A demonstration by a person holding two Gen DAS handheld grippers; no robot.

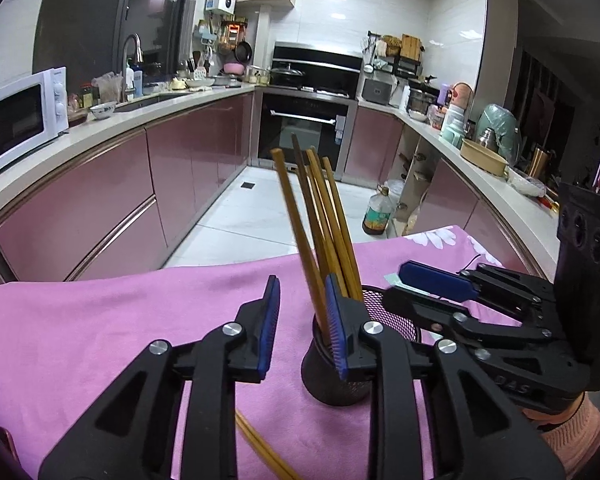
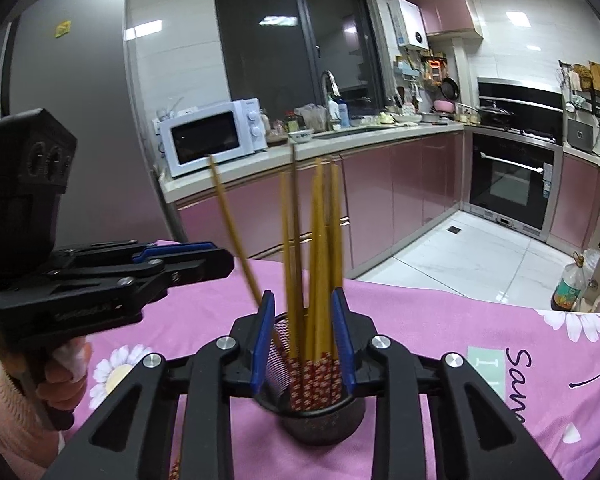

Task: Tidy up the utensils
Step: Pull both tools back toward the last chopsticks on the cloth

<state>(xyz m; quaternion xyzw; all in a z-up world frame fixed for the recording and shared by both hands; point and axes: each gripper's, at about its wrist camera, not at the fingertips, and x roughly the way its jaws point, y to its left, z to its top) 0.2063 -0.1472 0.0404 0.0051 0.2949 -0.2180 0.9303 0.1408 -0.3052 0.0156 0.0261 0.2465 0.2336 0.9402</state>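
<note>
A black mesh holder (image 1: 332, 384) (image 2: 320, 420) stands on the pink cloth with several yellow chopsticks (image 1: 328, 216) (image 2: 324, 240) upright in it. My left gripper (image 1: 304, 320) is open at the holder's rim; one leaning chopstick (image 1: 300, 224) runs down between its blue pads without being pressed. My right gripper (image 2: 303, 336) is open too, its pads on either side of the standing bundle, just above the rim. Each gripper shows in the other's view: the right gripper (image 1: 396, 284) comes from the right, the left gripper (image 2: 224, 258) from the left. A loose chopstick (image 1: 260, 452) lies on the cloth.
The pink daisy-print cloth (image 1: 100, 340) (image 2: 500, 320) covers the table; its far edge drops to a white tiled floor. Pink cabinets, a white microwave (image 2: 216, 136), a sink and an oven (image 1: 304, 128) line the kitchen. An oil bottle (image 1: 378, 212) stands on the floor.
</note>
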